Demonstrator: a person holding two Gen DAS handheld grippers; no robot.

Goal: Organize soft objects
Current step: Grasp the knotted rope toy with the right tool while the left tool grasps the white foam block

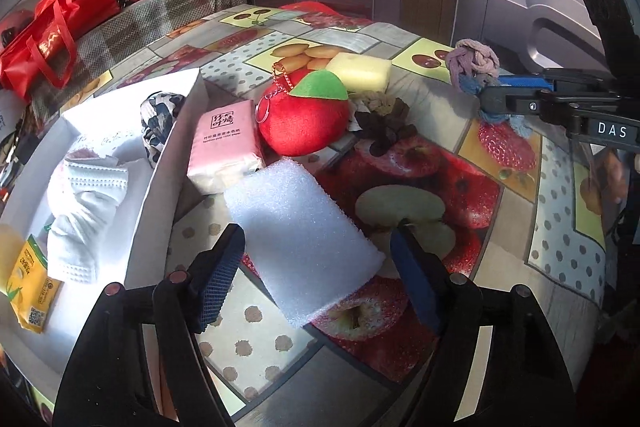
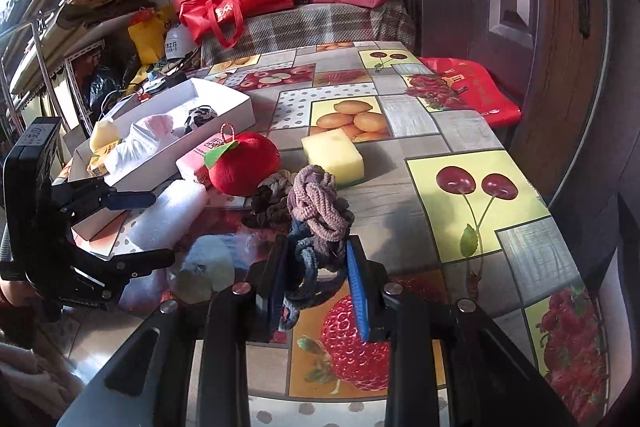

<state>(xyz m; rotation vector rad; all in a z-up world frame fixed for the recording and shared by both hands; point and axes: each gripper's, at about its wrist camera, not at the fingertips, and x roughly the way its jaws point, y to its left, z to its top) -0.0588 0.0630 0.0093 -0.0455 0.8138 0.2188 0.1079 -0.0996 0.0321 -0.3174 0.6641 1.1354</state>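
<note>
White foam block between the spread fingers of the left gripper, beside the white box.
Right gripper pinches the knotted rope, apart from that box.

Face mask in box

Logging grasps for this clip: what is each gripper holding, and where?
The right gripper pinches the knotted rope at its blue lower end. The left gripper is open around the white foam block, holding nothing.
</note>
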